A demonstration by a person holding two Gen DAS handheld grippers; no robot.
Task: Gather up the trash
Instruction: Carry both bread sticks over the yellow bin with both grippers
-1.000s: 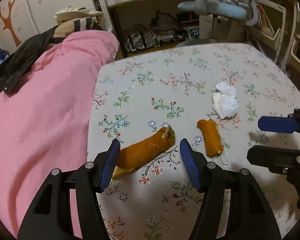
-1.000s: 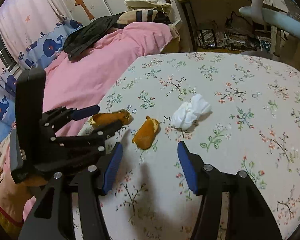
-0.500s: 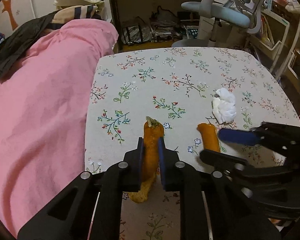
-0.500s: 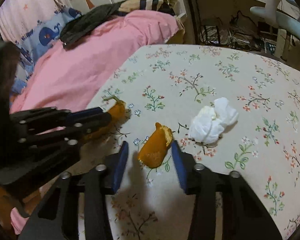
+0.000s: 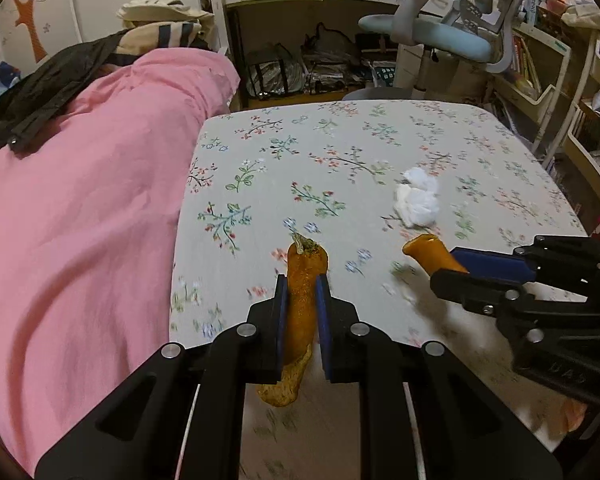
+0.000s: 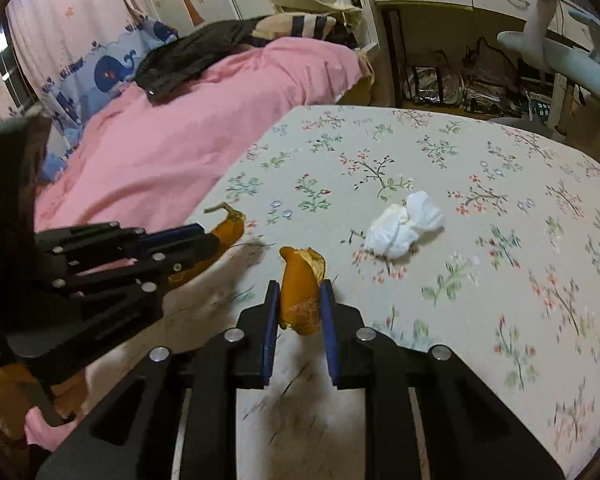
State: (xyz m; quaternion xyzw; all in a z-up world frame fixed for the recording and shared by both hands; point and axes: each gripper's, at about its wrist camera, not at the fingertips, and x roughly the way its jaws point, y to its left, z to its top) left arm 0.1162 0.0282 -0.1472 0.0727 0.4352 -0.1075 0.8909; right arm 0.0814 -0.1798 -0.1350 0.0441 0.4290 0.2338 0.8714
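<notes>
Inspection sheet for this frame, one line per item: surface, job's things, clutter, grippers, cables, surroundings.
Surface: floral tablecloth over the table.
Job's things: long orange peel with a stem; short orange peel; crumpled white tissue lying loose on the cloth beyond them.
Clutter: nothing seen on the cloth besides the trash.
Grippers: left gripper shut on the long orange peel, its lower end hanging below the pads; right gripper, jaws just been closing, shut on the short orange peel.
Cables: nothing seen.
Surroundings: pink duvet beside the table, black jacket on it, blue desk chair, shelves along the far right.
</notes>
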